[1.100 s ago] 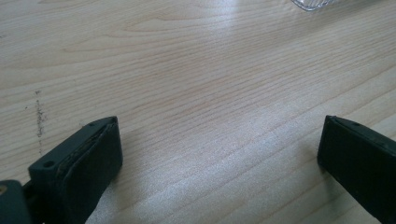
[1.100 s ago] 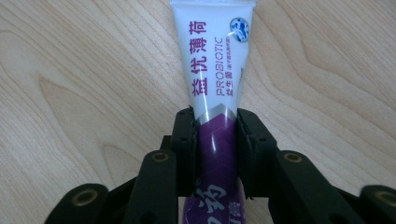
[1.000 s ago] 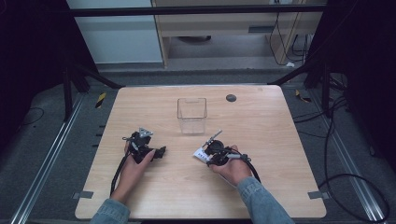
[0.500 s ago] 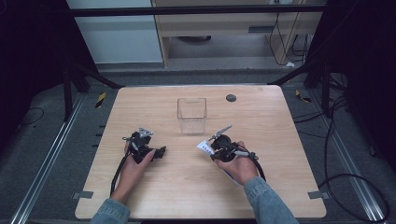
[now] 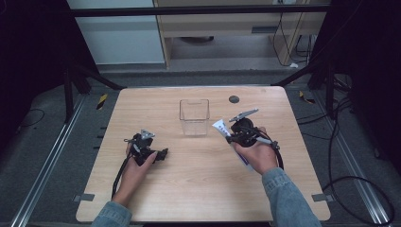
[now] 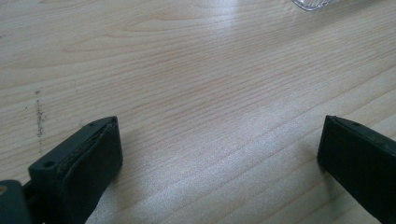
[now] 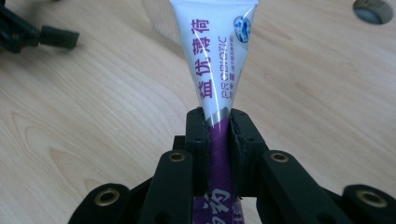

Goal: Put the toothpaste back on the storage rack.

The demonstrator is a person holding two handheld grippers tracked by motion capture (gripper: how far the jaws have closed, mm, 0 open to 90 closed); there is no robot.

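1. High view: R gripper (image 5: 235, 135) clamps a toothpaste tube (image 5: 220, 127) at table (image 5: 198, 189) centre-right, w/ clear bin (image 5: 194, 117) at its 10 o'clock. Room dim, cables on floor.
2. Left gripper view: L gripper (image 6: 219, 154) jaws apart, empty, over bare light wood.
3. Right gripper view: tube pinched mid-body; it may slip or squeeze out.

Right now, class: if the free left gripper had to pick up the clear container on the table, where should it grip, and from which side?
Grip one thin wall at the open rim of the clear container, coming from above: it stands upright, open-topped, and probably too wide to span.
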